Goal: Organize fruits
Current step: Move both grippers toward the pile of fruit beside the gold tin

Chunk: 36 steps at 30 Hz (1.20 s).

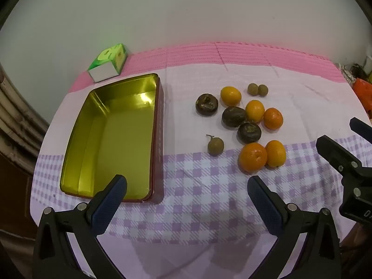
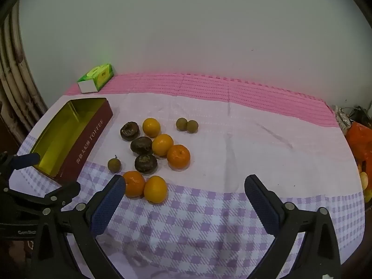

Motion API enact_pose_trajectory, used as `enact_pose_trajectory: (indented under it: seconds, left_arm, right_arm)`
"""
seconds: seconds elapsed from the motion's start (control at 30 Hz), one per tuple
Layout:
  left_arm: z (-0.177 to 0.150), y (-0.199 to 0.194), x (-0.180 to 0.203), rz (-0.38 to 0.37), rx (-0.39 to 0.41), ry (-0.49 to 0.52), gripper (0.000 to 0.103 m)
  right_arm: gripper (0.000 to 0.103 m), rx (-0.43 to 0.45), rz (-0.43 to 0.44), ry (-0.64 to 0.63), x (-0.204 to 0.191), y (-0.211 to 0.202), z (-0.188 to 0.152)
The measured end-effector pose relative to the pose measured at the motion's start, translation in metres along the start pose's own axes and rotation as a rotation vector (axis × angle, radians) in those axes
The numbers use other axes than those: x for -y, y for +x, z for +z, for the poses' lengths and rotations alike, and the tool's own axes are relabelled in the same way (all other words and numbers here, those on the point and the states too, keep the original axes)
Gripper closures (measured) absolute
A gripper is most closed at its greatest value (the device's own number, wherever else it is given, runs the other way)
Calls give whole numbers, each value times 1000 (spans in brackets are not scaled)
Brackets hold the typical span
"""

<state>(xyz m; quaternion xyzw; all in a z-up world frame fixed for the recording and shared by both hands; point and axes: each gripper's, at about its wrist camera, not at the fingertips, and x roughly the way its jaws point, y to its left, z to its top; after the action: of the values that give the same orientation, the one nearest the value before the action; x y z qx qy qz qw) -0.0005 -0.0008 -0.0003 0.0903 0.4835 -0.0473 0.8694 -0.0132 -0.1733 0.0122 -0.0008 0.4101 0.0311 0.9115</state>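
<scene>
An empty gold-lined tin (image 1: 116,139) with maroon sides stands at the left of the table; it also shows in the right wrist view (image 2: 69,137). Beside it lie several oranges (image 1: 253,157) (image 2: 178,157), three dark brown fruits (image 1: 207,104) (image 2: 146,164) and three small brownish-green fruits (image 1: 215,146) (image 2: 114,165). My left gripper (image 1: 187,186) is open and empty above the checked cloth, near the tin's front corner. My right gripper (image 2: 184,187) is open and empty, just right of the nearest oranges; it also shows in the left wrist view (image 1: 337,139).
A green and white box (image 1: 108,62) (image 2: 96,78) stands at the back left against the wall. A pink mat (image 2: 209,88) runs along the back. Orange bags and clutter (image 2: 358,139) sit off the table's right edge. Pipes run down the left wall.
</scene>
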Motion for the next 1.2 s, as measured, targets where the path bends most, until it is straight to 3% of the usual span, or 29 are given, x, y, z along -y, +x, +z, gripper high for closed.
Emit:
enact_pose_trajectory:
  seconds: [0.4,1.2]
  left_arm:
    - [-5,14,1,1,-18,-1,1]
    - [-4,3,-1,17,-9,15,1]
  right_arm:
    - [1,-22,2,1,-6,8,0]
    - [1,-52,32,8,-5,15,-13]
